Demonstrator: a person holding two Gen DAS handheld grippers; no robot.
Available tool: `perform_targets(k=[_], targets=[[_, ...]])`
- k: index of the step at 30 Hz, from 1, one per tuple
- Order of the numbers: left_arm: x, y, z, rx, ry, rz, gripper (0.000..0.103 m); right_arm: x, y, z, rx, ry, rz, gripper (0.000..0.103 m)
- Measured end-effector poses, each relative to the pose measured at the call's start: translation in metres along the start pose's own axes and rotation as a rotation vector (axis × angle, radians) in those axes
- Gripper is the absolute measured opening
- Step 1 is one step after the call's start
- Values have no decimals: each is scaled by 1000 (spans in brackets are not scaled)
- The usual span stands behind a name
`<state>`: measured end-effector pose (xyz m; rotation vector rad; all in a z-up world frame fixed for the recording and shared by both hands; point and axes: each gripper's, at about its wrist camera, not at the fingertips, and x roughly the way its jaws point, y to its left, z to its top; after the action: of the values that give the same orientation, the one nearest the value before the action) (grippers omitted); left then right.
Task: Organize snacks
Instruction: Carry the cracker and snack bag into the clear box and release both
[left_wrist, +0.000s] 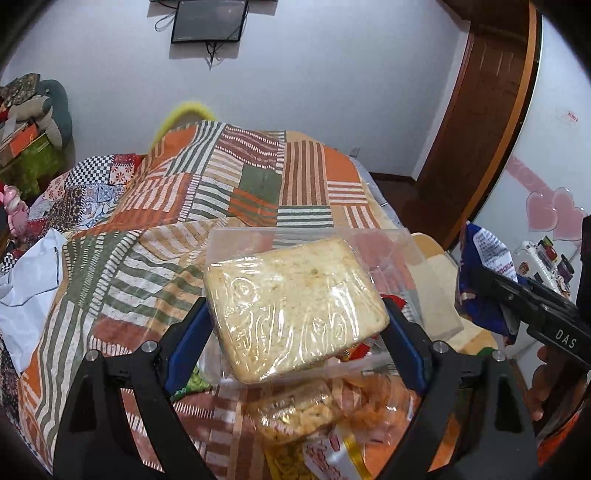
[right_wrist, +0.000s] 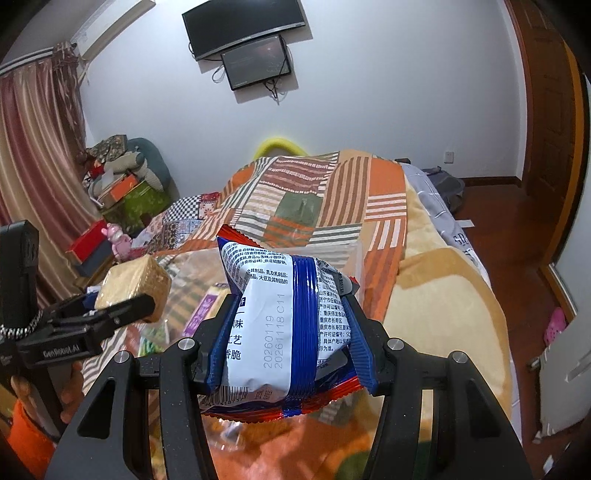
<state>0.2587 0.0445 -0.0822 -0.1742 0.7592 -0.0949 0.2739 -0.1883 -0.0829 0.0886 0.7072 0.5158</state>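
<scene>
Low in each frame, the left gripper clamped a stiff, brittle-looking wrapped cracker block by its edges, while the right gripper pinched a light, crinkly snack bag mid-body.

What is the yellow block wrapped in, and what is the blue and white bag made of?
The yellow block in the left tongs looks wrapped in clear, shiny plastic: it glints and wrinkles. The blue and white bag in the right tongs seems thin printed plastic film, crumpled, with crimped edges.
</scene>
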Motion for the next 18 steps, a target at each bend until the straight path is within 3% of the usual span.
perform_targets(k=[18], targets=[[70,8,6,-8,122,14,89,65,0,5,-41,114,-43,52]])
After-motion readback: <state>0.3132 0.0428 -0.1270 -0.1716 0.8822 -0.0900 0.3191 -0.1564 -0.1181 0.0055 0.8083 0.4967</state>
